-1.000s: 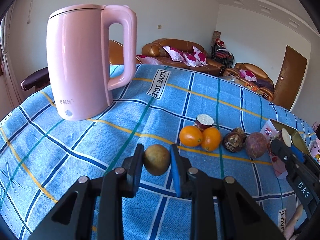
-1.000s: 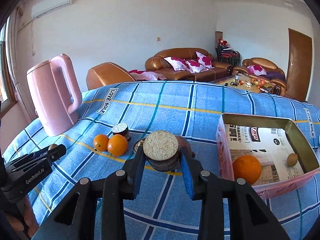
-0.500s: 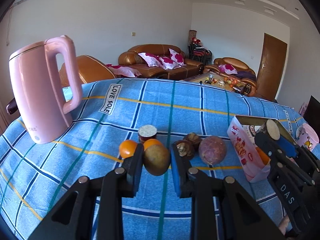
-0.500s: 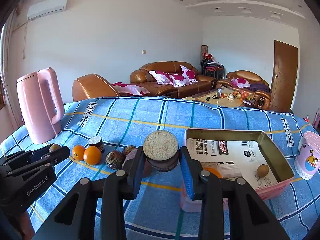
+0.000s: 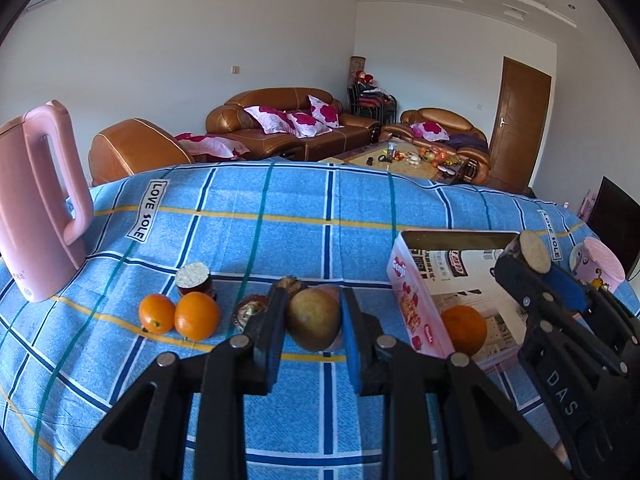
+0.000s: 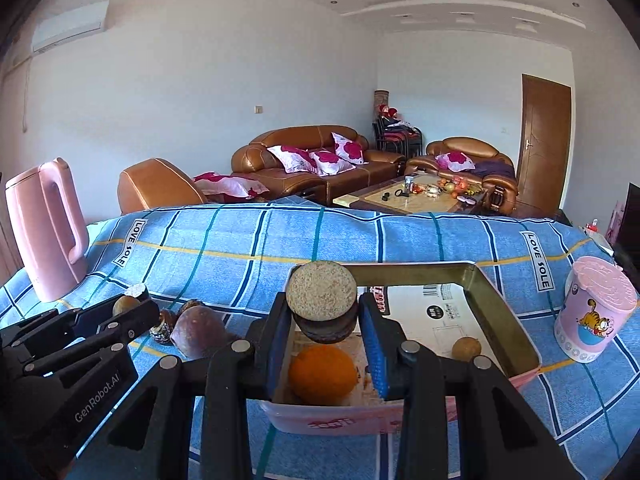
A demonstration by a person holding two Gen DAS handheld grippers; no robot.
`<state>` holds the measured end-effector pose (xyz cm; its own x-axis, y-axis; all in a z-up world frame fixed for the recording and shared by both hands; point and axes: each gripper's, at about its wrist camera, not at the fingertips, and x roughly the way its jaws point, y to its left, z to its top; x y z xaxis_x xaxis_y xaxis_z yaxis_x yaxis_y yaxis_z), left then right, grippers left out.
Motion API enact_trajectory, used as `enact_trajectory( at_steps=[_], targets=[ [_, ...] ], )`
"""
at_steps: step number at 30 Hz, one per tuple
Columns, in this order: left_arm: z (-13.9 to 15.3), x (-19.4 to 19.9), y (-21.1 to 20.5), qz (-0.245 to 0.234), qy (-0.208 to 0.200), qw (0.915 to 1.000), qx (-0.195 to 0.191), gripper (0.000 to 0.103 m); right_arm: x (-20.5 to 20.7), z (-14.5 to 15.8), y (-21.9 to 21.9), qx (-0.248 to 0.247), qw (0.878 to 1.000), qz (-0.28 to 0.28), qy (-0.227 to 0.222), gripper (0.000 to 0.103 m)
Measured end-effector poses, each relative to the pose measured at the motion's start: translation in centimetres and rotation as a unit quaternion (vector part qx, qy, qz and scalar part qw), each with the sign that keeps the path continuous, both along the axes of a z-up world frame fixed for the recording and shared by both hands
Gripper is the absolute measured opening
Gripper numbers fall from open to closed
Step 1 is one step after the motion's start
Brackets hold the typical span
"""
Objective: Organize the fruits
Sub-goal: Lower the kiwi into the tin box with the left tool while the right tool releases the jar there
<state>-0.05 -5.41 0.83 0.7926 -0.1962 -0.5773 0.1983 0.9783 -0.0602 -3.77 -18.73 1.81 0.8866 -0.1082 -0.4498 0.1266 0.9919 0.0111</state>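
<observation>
My left gripper (image 5: 314,320) is shut on a brown-green round fruit (image 5: 314,318), held above the blue checked cloth left of the pink box (image 5: 412,300). My right gripper (image 6: 324,320) is shut on a dark half fruit with a pale cut face (image 6: 322,298), held over the near end of the box (image 6: 496,312). In the box lie an orange (image 6: 323,370) and a small brown fruit (image 6: 466,347). On the cloth sit two oranges (image 5: 178,316), another cut half fruit (image 5: 194,278), dark fruit husks (image 5: 250,310) and a purple fruit (image 6: 198,330).
A pink kettle (image 5: 36,208) stands at the far left of the table. A pink cartoon cup (image 6: 592,314) stands right of the box. Sofas and a coffee table are beyond the table's far edge.
Both grippers have moved right with their fruits. The right gripper has come over the box; the left gripper has left the kettle side and is near the box's left wall.
</observation>
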Motion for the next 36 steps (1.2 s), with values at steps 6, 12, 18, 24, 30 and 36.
enact_trajectory(
  at_steps=[6,12,18,24,30,36],
  targets=[
    [0.0,0.3,-2.7,-0.016,-0.004,0.9998,0.007,0.027,-0.1,0.1,-2.1,-0.011,1.0,-0.022,-0.003,0.037],
    [0.2,0.6,-5.5,-0.032,-0.014,0.9993,0.013,0.027,0.2,0.1,-4.9,-0.01,0.999,-0.049,0.001,0.037],
    [0.0,0.8,-8.5,-0.046,-0.02,0.9985,0.023,0.027,0.2,-0.1,-7.6,-0.01,0.997,-0.075,0.007,0.037],
    [-0.4,1.3,-10.8,-0.057,-0.024,0.9974,0.036,0.027,0.2,-0.3,-9.8,-0.011,0.995,-0.093,0.016,0.037],
    [-0.6,2.1,-12.2,-0.063,-0.02,0.9971,0.037,0.027,0.8,-0.8,-11.0,-0.017,0.994,-0.101,0.036,0.037],
    [-1.2,2.7,-13.5,-0.077,-0.015,0.9955,0.053,0.027,1.5,-1.4,-11.0,-0.021,0.994,-0.097,0.054,0.037]
  ],
)
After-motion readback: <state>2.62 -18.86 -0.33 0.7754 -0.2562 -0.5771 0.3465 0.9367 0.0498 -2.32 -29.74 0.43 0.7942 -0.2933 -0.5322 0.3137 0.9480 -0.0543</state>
